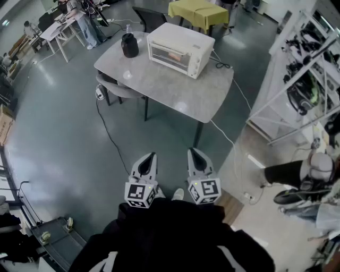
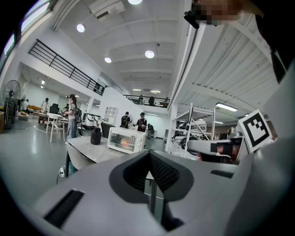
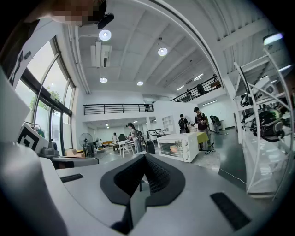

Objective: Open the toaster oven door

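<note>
toaster oven (image 1: 180,49) stands on the table (image 1: 175,90), door shut, well apart from both grippers. left gripper (image 1: 150,156) & right gripper (image 1: 192,152): jaws closed, nothing between them. door prob. stiff glass w/ metal frame; take the handle at its top edge. oven looks light, may slide.

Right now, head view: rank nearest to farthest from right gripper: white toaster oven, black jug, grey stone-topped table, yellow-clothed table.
1. Grey stone-topped table, straight ahead of the right gripper.
2. White toaster oven, on its far right side.
3. Black jug, far left corner.
4. Yellow-clothed table, beyond the grey one.
</note>
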`<state>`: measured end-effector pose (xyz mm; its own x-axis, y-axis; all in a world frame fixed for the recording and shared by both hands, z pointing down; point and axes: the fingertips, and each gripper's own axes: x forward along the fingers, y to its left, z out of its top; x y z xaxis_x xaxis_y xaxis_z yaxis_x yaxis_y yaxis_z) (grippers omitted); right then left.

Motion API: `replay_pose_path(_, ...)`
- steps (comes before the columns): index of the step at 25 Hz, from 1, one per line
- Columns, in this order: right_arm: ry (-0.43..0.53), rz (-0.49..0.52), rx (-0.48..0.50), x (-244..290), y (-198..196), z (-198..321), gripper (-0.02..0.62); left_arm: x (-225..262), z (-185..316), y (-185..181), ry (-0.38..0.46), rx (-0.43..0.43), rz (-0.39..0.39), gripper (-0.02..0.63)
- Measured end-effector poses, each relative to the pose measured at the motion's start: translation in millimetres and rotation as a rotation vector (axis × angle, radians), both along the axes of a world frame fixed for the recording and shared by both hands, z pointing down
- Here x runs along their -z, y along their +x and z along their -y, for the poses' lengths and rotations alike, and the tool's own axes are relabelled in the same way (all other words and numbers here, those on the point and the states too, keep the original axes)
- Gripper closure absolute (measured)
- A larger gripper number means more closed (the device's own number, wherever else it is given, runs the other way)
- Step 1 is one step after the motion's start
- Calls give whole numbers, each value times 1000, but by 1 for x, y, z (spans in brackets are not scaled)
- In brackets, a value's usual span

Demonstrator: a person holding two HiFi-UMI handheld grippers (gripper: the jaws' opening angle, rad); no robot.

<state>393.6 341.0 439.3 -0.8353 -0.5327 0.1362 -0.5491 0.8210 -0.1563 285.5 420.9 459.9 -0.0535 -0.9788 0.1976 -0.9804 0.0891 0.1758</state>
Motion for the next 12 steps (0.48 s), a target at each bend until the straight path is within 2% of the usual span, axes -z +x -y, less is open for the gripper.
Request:
replay_pose_path(5,-41,-28,-16,-9,-7,-5,592,-2,-6,-11,3,1,-17,603)
replay_pose_path(12,-7,-45,-64,-21,-23,-10,592,-5,-12,-33,31,-19,-32,603)
